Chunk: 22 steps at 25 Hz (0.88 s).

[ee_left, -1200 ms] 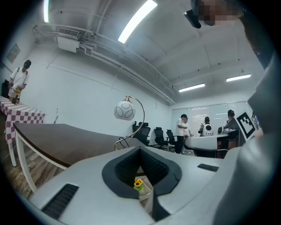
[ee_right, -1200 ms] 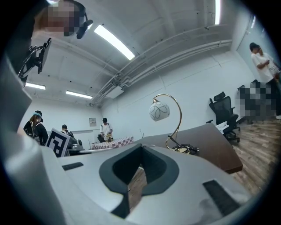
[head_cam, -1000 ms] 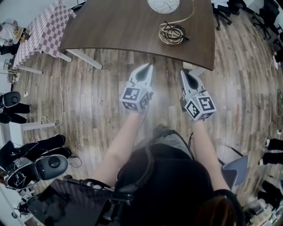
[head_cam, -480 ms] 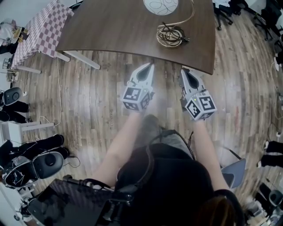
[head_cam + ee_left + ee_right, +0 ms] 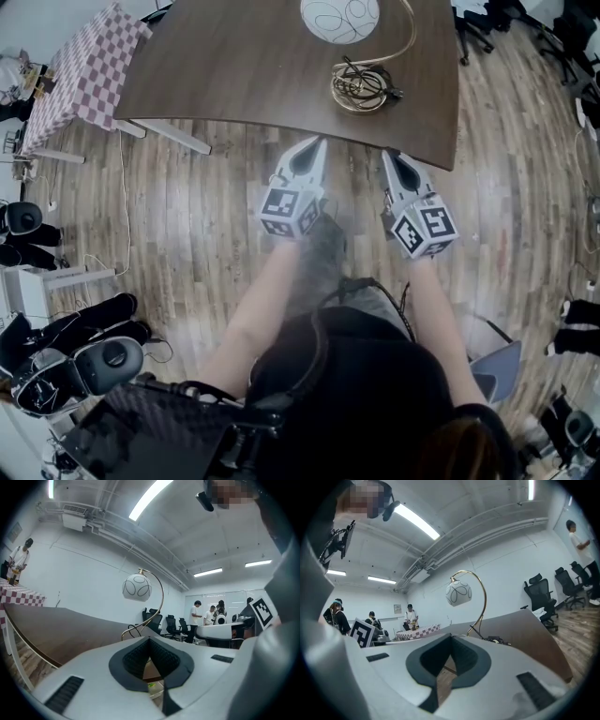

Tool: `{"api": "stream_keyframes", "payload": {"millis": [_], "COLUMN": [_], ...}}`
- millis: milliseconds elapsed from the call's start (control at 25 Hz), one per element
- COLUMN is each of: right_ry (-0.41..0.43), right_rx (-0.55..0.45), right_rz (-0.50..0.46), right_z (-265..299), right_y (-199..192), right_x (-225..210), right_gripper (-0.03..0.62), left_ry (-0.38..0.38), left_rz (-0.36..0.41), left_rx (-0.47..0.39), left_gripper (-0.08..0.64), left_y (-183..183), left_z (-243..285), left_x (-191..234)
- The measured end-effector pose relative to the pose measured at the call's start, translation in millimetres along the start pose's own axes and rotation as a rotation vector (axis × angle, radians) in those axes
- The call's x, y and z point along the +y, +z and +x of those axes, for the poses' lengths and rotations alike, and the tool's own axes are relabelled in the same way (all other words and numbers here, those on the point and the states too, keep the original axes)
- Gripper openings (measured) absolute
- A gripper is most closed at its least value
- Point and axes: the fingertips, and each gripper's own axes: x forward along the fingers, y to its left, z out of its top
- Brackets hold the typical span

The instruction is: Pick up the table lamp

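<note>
Dark brown wood makes up the surface (image 5: 262,66) ahead of the person. The table lamp (image 5: 340,19) stands on it at about twelve o'clock from both tongs, close to the near edge. In the head view the top of the picture cuts off its white globe shade, and the brass arm runs out of sight there too. Its ringed foot (image 5: 356,105) is half buried under a tangle of dark cable (image 5: 361,82), so I can't make out its full outline. Only the two gripper views show the lamp whole, its arm curving over to the hanging globe.

The left tongs (image 5: 316,142) are pressed shut, pads meeting at the tips, with nothing held. The right tongs (image 5: 387,156) are just as tightly closed and equally empty. Both hang over the plank floor (image 5: 187,216), just short of the surface's edge and well apart from the lamp.

A checked cloth (image 5: 80,70) lies at ten o'clock. A grey chair (image 5: 497,361) at four o'clock is partly hidden behind the person's arm.

Compared with a second ago, the surface's edge sits closer to both tips, and more of the globe shows.
</note>
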Motion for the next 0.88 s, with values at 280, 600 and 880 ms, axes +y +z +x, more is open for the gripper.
{"api": "stream_keyframes", "payload": {"millis": [280, 600, 880], "right_ry": [-0.017, -0.042, -0.053], "right_rx": [0.012, 0.034, 0.042], "right_rz": [-0.008, 0.018, 0.026], "right_z": [23, 43, 62], "right_y": [4, -4, -4], "right_x": [-17, -31, -40], "right_gripper": [-0.002, -0.002, -0.002], "left_ry": [-0.032, -0.038, -0.047], "left_rz": [-0.009, -0.021, -0.027], "left_rx": [0.0, 0.031, 0.045], "left_gripper": [0.011, 0.011, 0.011], "left_y": [1, -7, -8], "left_z": [32, 53, 73], "left_x": [13, 30, 44]}}
